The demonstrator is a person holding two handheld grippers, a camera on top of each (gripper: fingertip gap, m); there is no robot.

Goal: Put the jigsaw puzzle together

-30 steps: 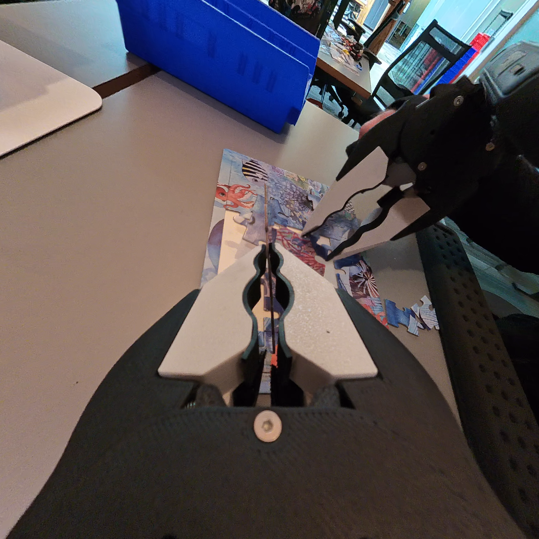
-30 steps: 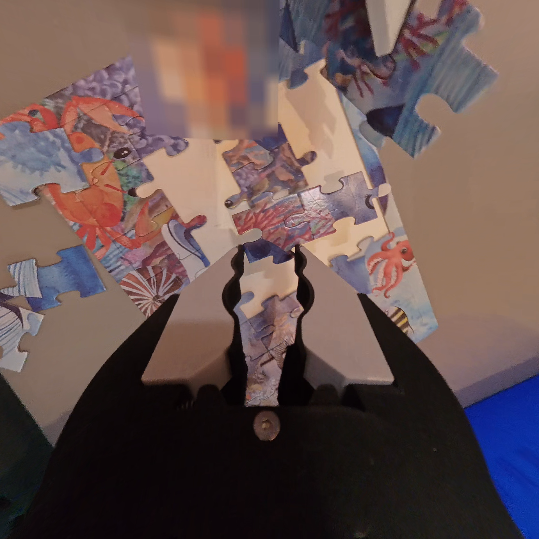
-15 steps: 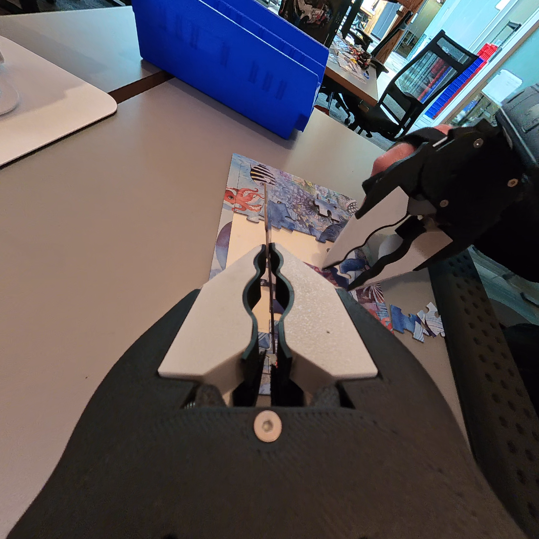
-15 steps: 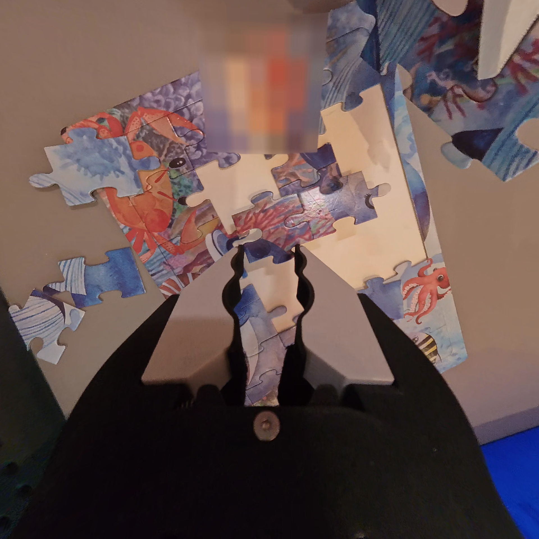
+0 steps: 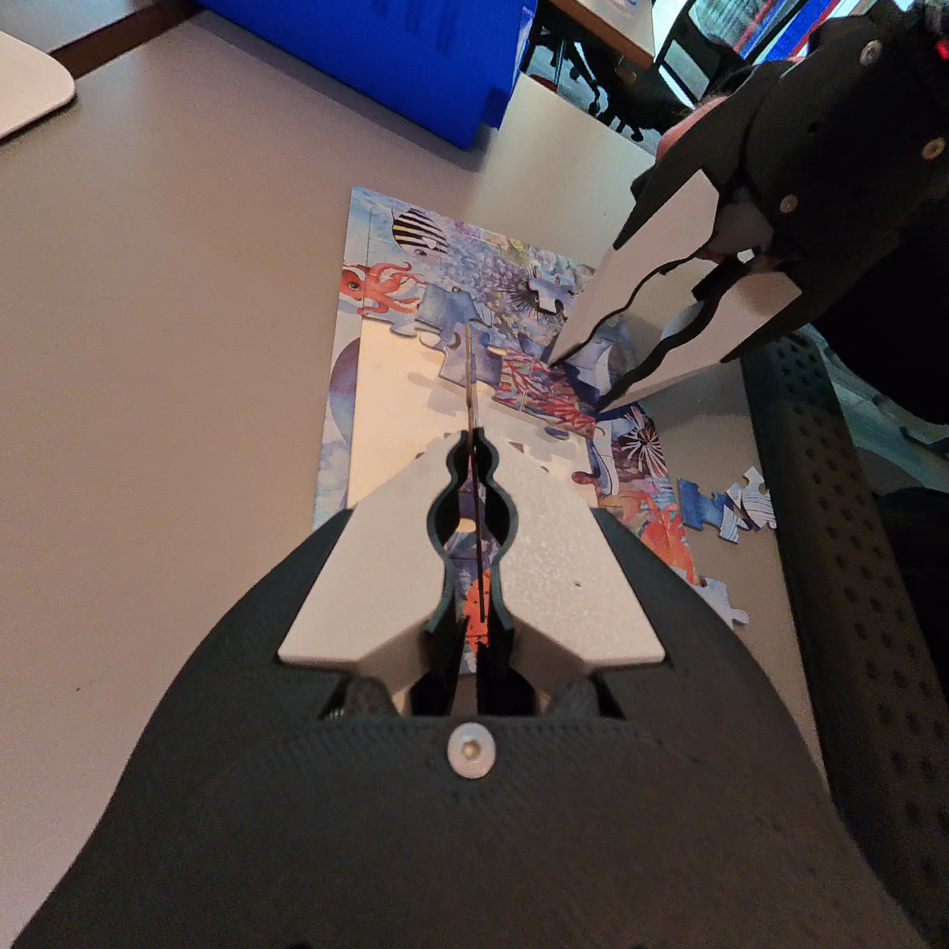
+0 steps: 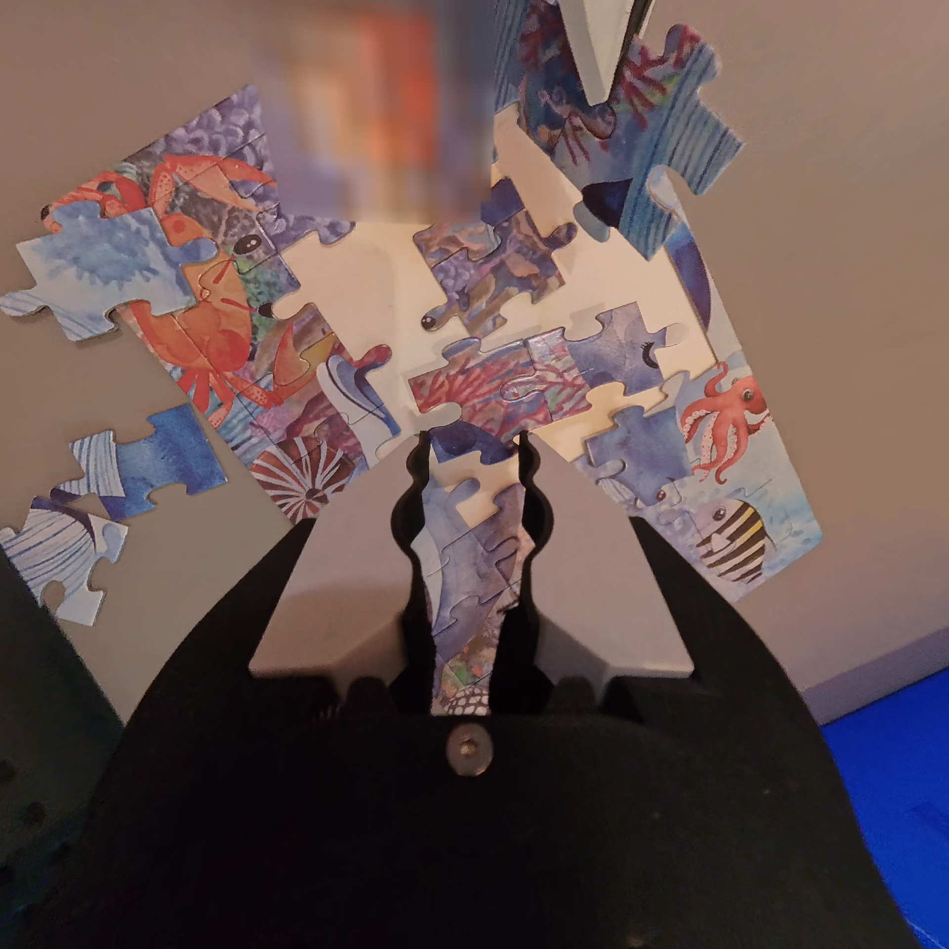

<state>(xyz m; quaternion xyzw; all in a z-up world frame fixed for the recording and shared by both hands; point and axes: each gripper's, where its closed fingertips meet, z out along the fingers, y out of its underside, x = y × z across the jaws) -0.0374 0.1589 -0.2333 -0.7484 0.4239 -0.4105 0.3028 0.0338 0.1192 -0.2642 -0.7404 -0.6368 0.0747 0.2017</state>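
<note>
Grey table (image 5: 179,308) under me, blue bin (image 5: 411,56) at the far edge w/ chairs and other desks blurry beyond it; white pad corner (image 5: 25,87) far left. My left gripper (image 5: 470,434) is clamped on a puzzle piece (image 5: 471,380), held edge-on so I only see its thin rim from that cam; the right cam shows its face, blue w/ red coral (image 6: 662,123), hanging over the puzzle's edge. Below it lies the jigsaw puzzle (image 5: 390,287) in its tray: octopus and striped fish done along one side, crab part at the other end, big cream gap in the middle w/ a coral cluster (image 6: 508,380) sitting in it. Right gripper (image 6: 470,436) has its jaws parted, nothing between them, tips down near the coral cluster; can't tell if touching. Further right, two loose blue/white pieces (image 5: 729,503) on the table just beside the tray, one more light-blue piece (image 6: 102,267) overlapping the crab.
</note>
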